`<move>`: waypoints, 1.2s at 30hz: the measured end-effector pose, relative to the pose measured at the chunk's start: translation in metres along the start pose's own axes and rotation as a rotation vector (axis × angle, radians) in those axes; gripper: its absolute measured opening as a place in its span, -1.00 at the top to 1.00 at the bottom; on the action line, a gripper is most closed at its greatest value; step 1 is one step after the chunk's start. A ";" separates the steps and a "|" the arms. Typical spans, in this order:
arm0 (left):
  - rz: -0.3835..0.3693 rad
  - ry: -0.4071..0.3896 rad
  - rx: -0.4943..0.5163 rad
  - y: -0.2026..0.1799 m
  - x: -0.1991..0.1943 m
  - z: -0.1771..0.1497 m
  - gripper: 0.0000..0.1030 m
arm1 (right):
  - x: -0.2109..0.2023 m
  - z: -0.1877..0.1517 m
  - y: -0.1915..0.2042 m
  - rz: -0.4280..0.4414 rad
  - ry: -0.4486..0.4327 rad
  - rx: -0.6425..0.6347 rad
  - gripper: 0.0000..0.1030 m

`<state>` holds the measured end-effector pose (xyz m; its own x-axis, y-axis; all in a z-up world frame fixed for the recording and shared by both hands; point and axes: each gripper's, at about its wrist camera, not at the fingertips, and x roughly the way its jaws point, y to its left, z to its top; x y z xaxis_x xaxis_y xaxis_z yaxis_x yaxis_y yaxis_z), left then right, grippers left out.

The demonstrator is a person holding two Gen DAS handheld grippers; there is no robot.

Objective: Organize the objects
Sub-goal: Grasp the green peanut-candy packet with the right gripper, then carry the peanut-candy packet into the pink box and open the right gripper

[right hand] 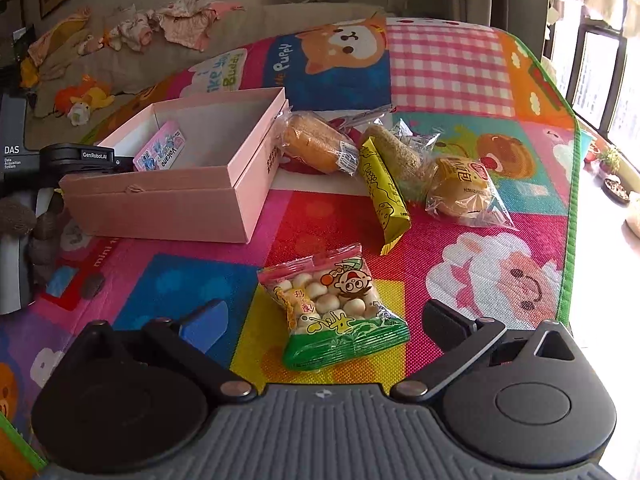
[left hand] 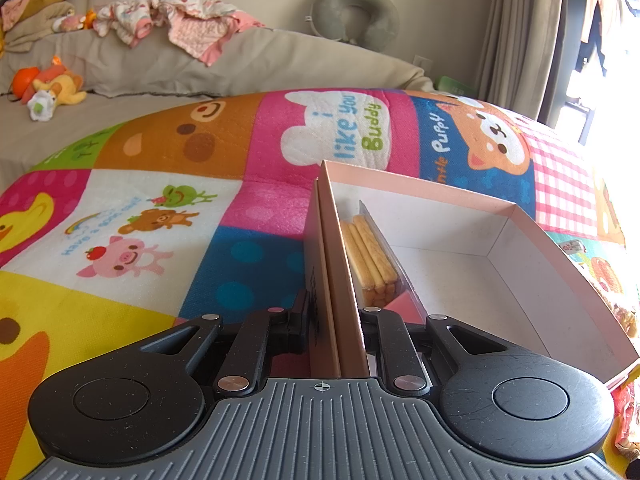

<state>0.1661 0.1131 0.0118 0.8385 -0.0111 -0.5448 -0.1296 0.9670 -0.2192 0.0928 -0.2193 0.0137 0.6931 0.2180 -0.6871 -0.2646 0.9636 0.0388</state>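
The left tongs are nearly closed, pinching the near wall of the pink cardboard box and steadying it on the quilted cartoon play mat; inside, against that wall, leans a clear pack of biscuit sticks, pale and ridged. To the right, the right tongs stand as wide as they go and hold nothing, poised over a glossy bag of round puffs lying flat between the two fingers. I judge that bag to be the next pick: the tongs should come down squarely over its middle and close gently, since the crinkly film is slippery and the puffs inside would crush. Further back, just beside the box, lie a wrapped bread roll, a stiff yellow bar and a soft bun in cellophane, all still waiting outside it.
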 end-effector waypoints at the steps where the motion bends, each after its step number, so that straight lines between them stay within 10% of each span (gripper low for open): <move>1: 0.000 0.000 0.000 0.000 0.000 0.000 0.67 | 0.004 0.001 -0.002 0.006 0.008 0.020 -1.00; 8: 0.000 0.000 0.000 0.000 0.000 0.000 0.67 | -0.002 -0.009 0.012 0.174 0.053 0.019 -1.00; 19: 0.000 0.000 0.001 0.000 0.000 0.000 0.67 | 0.017 0.010 0.017 0.056 0.007 0.039 -0.99; 25: 0.000 0.000 0.000 0.000 0.000 0.000 0.68 | 0.028 0.017 0.028 0.018 0.057 -0.012 -0.10; 36: 0.000 0.000 0.000 0.000 0.000 0.000 0.68 | -0.056 0.039 0.063 0.250 0.069 -0.091 -0.08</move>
<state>0.1661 0.1129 0.0115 0.8387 -0.0114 -0.5444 -0.1292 0.9671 -0.2193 0.0639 -0.1642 0.0829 0.5520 0.4336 -0.7123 -0.4831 0.8625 0.1507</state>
